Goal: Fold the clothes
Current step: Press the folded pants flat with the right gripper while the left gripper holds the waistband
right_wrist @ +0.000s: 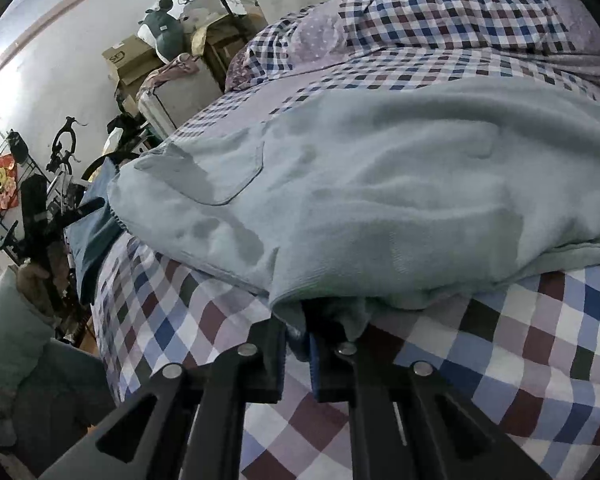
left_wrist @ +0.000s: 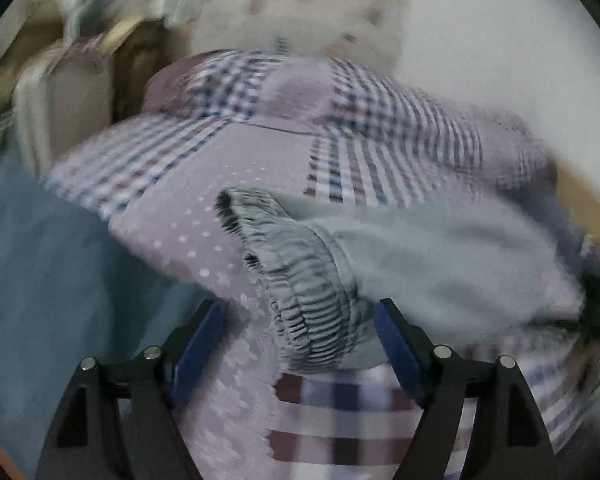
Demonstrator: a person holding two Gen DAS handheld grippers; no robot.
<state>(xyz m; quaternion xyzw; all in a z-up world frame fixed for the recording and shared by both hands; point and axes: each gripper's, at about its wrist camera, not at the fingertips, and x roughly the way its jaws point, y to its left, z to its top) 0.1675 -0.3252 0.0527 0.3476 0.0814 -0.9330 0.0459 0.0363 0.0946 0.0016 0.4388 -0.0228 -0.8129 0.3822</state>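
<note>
- The left gripper point(left_wrist: 298, 334) stands with its jaws spread wide, the blue pads point(left_wrist: 396, 346) apart. The ribbed elastic waistband point(left_wrist: 300, 280) of the pale blue-grey garment point(left_wrist: 440, 256) lies in the gap between them, and neither pad presses on it, so this side is released. The left wrist view is smeared by motion, so finer detail cannot be told.
- The garment looks like fleece trousers or shorts. It lies on the bed point(left_wrist: 204, 216), on the lilac dotted and plaid bedding, with the waistband end towards the bed's left edge, where a teal cloth point(left_wrist: 40, 248) hangs beside it.
- In the right wrist view the garment point(right_wrist: 380, 184) spreads across the middle of the checked bed cover point(right_wrist: 520, 360), a patch pocket point(right_wrist: 228, 168) facing up on its left part. It shows soft creases and a loose flap near the pocket.
- The right gripper point(right_wrist: 300, 344) is clenched on the garment's near hem, which drapes over the fingertips; the pads sit almost together with cloth pinched between them.
- As a judgement, folding is at an early to middle stage: the piece seems laid out and perhaps doubled lengthwise, though I cannot tell. Still left: flatten it, then bring hem to waistband into a compact stack.
</note>
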